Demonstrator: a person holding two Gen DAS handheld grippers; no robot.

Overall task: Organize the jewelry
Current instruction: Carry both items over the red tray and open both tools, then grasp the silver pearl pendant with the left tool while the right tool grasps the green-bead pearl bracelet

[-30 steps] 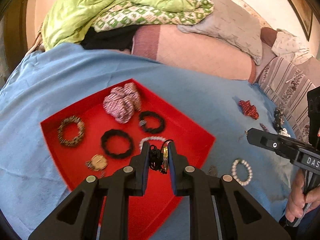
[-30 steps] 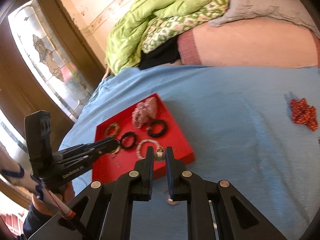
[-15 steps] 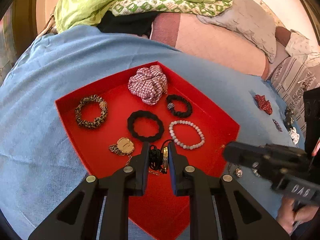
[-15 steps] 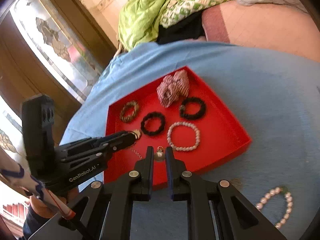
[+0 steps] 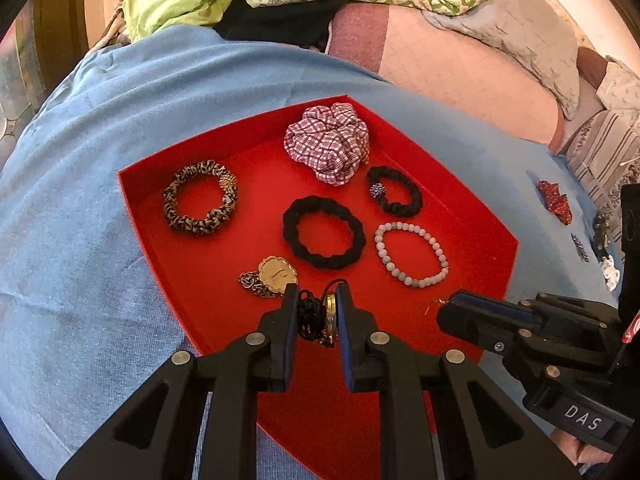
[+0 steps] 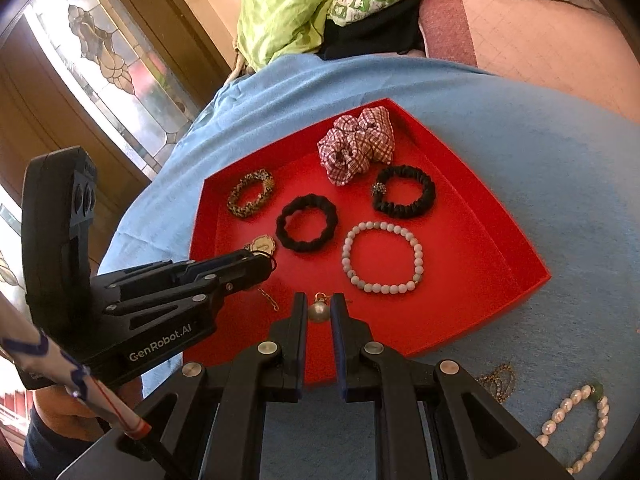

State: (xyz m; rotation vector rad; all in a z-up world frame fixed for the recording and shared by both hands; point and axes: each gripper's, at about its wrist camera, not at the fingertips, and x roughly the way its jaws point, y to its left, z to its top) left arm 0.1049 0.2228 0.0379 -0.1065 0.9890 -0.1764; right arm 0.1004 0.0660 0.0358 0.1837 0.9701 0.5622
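the left gripper (image 5: 317, 312) was clenched on a pendant (image 5: 325, 316): a small brass-coloured disc bunched with a tangle of black cord, hanging over the near part of the red tray (image 5: 192, 216). the right gripper (image 6: 319, 312) was clenched on a pearl earring (image 6: 319, 311), a single grey bead with a thin gold hook, also over the tray's near edge.

both pieces looked very light. the cord was limp and likely to snag on a pad when let go; the disc was hard and thin, best pinched flat across its faces. the pearl was round, smooth and slippery, so a pinch across its widest part seemed safest, and the fine hook looked easy to bend.

already lying in the tray were a bead bracelet (image 6: 382, 256), two black scrunchies (image 6: 307, 229), a leopard scrunchie (image 5: 200, 198), a checked scrunchie (image 5: 328, 144) and a gold medallion (image 5: 277, 273) on a chain. on the blue sheet (image 6: 540, 168) near the right gripper lay a pearl bracelet (image 6: 576, 424) and a fine chain (image 6: 498, 380).

much of the pendant was hidden between the pads, so its shape and the cord's length could not be told. the medallion's chain was partly covered by the left gripper. small dark bits at the left view's far right edge were too distorted to name.
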